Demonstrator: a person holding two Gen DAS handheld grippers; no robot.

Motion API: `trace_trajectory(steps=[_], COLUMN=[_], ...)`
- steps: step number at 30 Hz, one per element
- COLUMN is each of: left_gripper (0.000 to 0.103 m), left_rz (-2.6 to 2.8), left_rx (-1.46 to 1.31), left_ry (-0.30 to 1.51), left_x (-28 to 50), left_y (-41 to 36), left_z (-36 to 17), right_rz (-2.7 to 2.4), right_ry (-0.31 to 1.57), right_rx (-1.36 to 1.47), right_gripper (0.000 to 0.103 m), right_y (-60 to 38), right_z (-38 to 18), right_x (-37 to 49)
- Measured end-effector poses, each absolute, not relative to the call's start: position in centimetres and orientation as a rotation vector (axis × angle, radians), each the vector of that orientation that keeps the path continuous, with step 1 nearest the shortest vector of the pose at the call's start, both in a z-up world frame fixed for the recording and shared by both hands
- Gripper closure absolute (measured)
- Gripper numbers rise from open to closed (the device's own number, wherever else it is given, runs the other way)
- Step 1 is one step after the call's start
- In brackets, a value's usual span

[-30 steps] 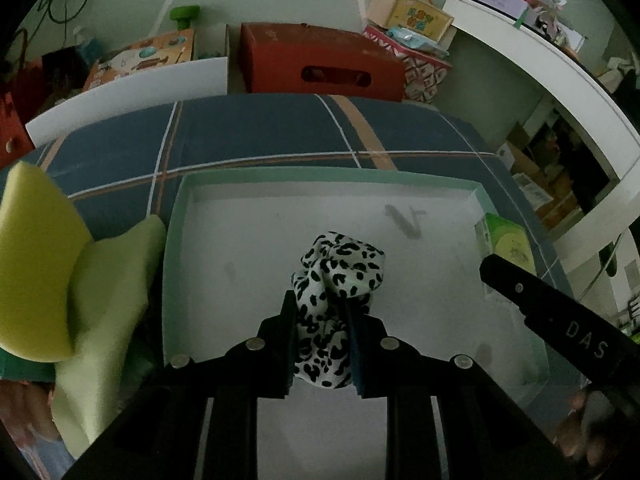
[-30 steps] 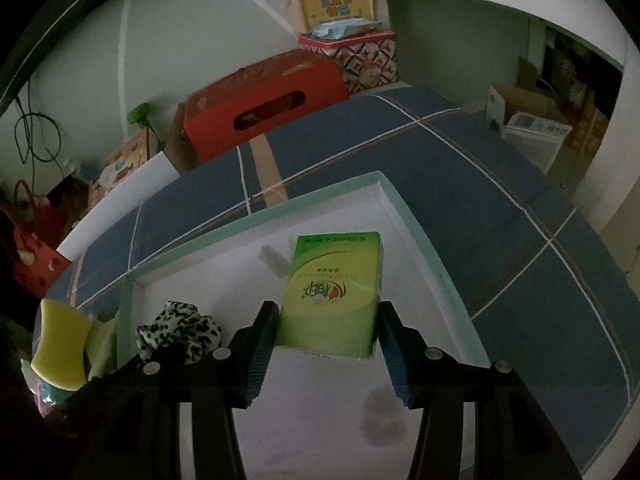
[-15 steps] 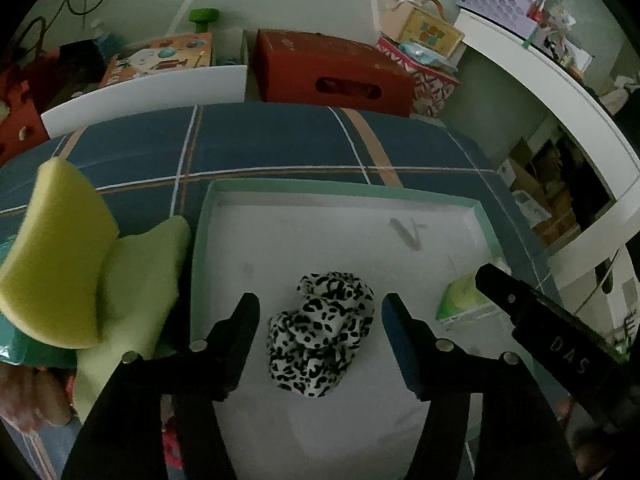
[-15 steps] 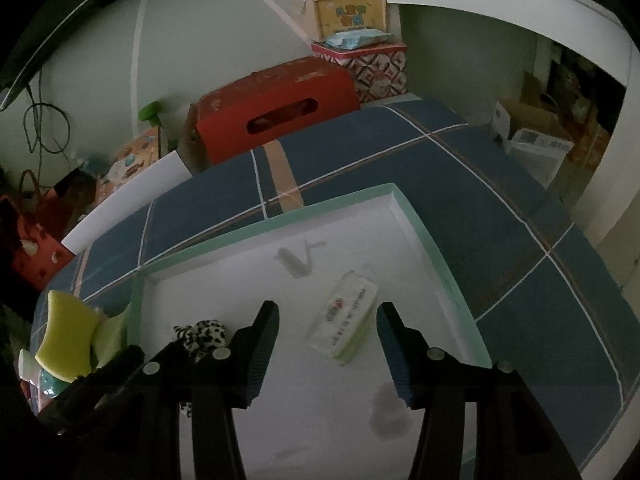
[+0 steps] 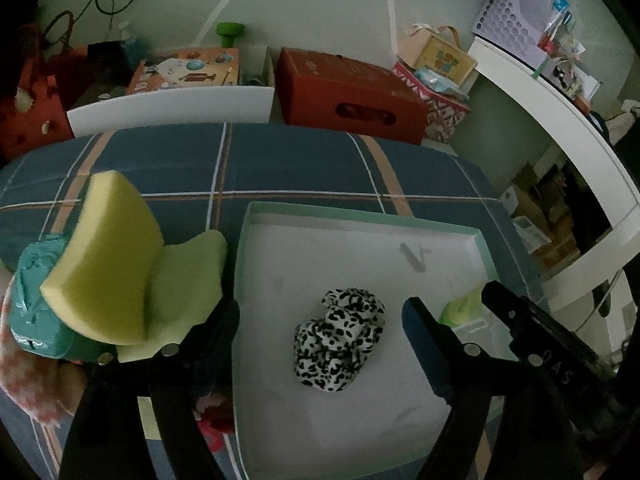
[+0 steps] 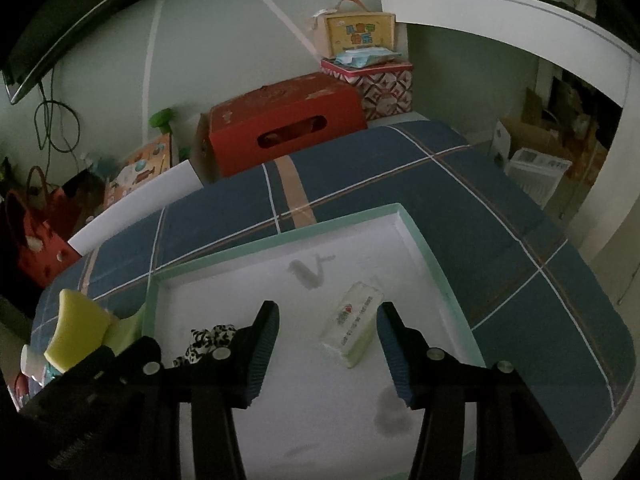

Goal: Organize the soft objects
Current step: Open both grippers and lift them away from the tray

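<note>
A: How many soft things lie inside the tray [image 5: 362, 216]?

B: Two. One scrunchie [image 5: 340, 340], a crumpled fabric ring in white with black leopard spots, lies on the tray's white floor. One tissue pack [image 6: 354, 326], a flat soft rectangle in pale wrapping with green edges, rests near the tray's right wall.

A: And outside it?

B: A heap just left of the tray, on the blue plaid bed cover [image 5: 280, 160]. I count one yellow sponge [image 5: 104, 256], thick and curved with a porous face, one light green cloth [image 5: 188, 276] under it, and one teal soft piece [image 5: 32, 300]. There is something pinkish below that; in this dim light I can't say what.

A: The grippers?

B: The left gripper [image 5: 320, 316] has its jaws opening, wide apart; the scrunchie sits between them, touched by neither pad. The right gripper [image 6: 326, 354] stands with its ribbed blue pads apart above the tray floor; the tissue pack lies just beyond them, free.

A: The tray itself?

B: One shallow square box, mint green rim, white inside, with a couple of grey smudges.
</note>
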State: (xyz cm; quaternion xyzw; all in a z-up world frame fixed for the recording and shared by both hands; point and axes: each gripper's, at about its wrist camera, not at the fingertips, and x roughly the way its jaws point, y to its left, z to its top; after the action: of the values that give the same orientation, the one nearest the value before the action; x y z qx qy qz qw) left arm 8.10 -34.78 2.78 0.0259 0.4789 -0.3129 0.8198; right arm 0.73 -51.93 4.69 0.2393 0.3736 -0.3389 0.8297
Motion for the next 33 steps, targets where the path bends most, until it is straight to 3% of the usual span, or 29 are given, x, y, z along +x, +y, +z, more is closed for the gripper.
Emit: trace_trajectory(steps=[4,8,19,23,33], left_gripper=[0.010,0.009,0.003,0.001,0.001], left_rz=[-0.655,-0.658,-0.638,-0.623,-0.619], left_rx=[0.050,0.052,0.064,0.070,0.055], left_ry=[1.020,1.017,1.003,0.992,0.957], left_x=[8.30,8.31,8.38,8.44,8.46], left_y=[-34.42,-34.37,-34.29,-34.19,-33.79], left_z=[2.80,2.90,2.82,2.81,3.76], right_rz=[-0.730,-0.739,-0.796,-0.815,-0.823], right_ry=[0.794,0.806,0.821,0.802,0.771], right_rx=[0.501,0.498,0.507,0.509,0.470], right_gripper=[0.048,0.046,0.021,0.000,0.000], right_y=[-51.87,-51.96,-52.60,-52.78,-52.27], right_z=[4.81,4.64,4.16,4.15,4.66], right_x=[0.64,0.73,0.23,-0.04,0.22])
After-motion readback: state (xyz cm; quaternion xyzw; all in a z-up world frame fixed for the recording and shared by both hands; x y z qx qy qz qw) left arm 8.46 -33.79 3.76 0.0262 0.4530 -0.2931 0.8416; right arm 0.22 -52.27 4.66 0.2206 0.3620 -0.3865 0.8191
